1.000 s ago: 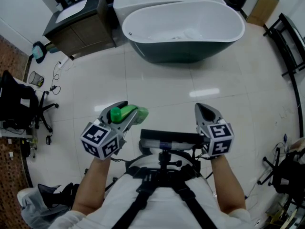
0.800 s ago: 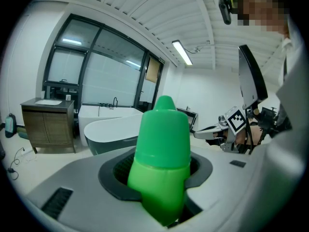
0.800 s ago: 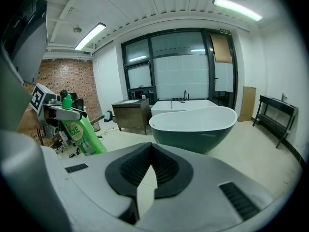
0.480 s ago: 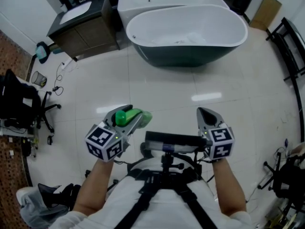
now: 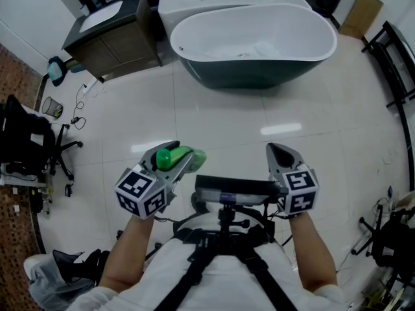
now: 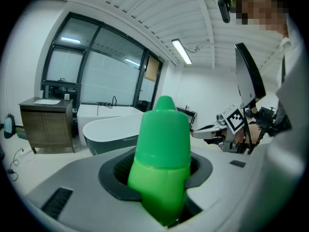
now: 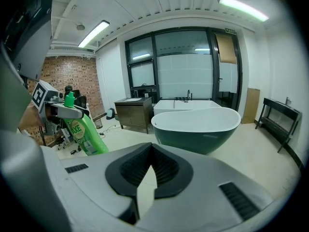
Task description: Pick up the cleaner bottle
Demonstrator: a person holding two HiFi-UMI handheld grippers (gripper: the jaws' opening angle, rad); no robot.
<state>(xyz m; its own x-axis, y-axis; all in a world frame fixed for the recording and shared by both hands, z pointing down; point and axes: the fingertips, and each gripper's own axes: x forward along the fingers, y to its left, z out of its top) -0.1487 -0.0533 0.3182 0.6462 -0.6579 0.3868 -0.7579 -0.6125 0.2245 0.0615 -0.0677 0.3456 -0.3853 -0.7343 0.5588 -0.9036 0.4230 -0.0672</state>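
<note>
While the person stands on the pale tiled floor (image 5: pixel 220 118), the left hand-held gripper (image 5: pixel 167 153) is clamped on the green cleaner bottle (image 6: pixel 161 163), its jaws partway apart and pressing the bottle's light-green body just below the darker green cap (image 6: pixel 164 129). In the left gripper view the cap rises between the two dark pads. In the right gripper view the bottle shows at the left, cap uppermost and its body slanting down and to the right (a printed label is on its side, too small to read with confidence). It is lifted clear of the floor, in front of the person's chest and just ahead of the left marker cube (image 5: pixel 141 192).

The right hand-held gripper (image 5: pixel 280 153) holds nothing: its jaws are drawn together, the pads meeting at their tips. It is level with the left one and well apart from the bottle, its own marker cube (image 5: pixel 298 190) toward the person.

Ahead of both stands a freestanding bathtub (image 5: pixel 253 41), dark on the outside and white within. To its left is a dark wooden vanity cabinet (image 5: pixel 110 41). A black office chair (image 5: pixel 26 141) is at the far left edge, and a black rack (image 5: pixel 395 57) stands along the right side.
</note>
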